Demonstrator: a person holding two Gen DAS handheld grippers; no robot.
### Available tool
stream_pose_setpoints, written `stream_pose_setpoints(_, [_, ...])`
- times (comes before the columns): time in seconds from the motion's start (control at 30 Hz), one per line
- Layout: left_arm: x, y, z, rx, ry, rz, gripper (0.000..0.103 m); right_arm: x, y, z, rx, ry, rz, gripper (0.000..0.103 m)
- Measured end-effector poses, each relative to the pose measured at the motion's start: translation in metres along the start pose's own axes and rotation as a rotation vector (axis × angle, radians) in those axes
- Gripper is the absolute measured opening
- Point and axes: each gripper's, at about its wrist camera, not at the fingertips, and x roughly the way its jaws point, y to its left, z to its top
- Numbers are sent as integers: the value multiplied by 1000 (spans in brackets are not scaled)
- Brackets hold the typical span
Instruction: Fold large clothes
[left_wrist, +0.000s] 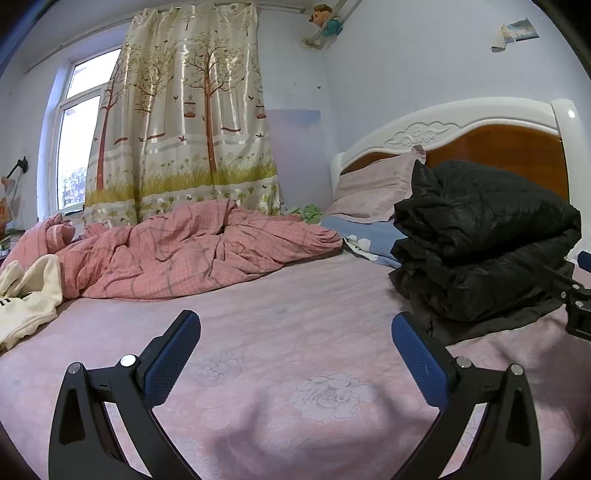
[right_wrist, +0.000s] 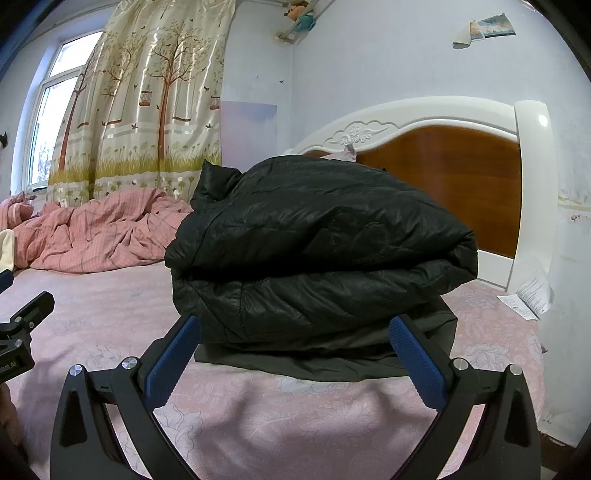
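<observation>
A black puffy jacket (right_wrist: 317, 251) lies folded in a thick stack on the pink bed sheet (right_wrist: 110, 317), on top of a flat dark garment (right_wrist: 332, 362). My right gripper (right_wrist: 295, 332) is open and empty, its blue pads just in front of the stack's near edge. In the left wrist view the jacket (left_wrist: 484, 243) sits at the right. My left gripper (left_wrist: 295, 328) is open and empty over the bare sheet (left_wrist: 280, 369), to the left of the jacket. The right gripper's black body (left_wrist: 576, 306) shows at the right edge.
A crumpled pink checked quilt (left_wrist: 184, 251) lies across the far side of the bed. A cream garment (left_wrist: 29, 291) is at the left. A pillow (left_wrist: 376, 188) leans on the white and wood headboard (right_wrist: 461, 173). Papers (right_wrist: 528, 295) lie by the right wall.
</observation>
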Motion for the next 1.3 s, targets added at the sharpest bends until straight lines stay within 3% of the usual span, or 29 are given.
stream_pose_setpoints(1.3, [-2, -2, 1, -1, -4, 7, 103, 5, 0, -2, -7, 10, 4, 103])
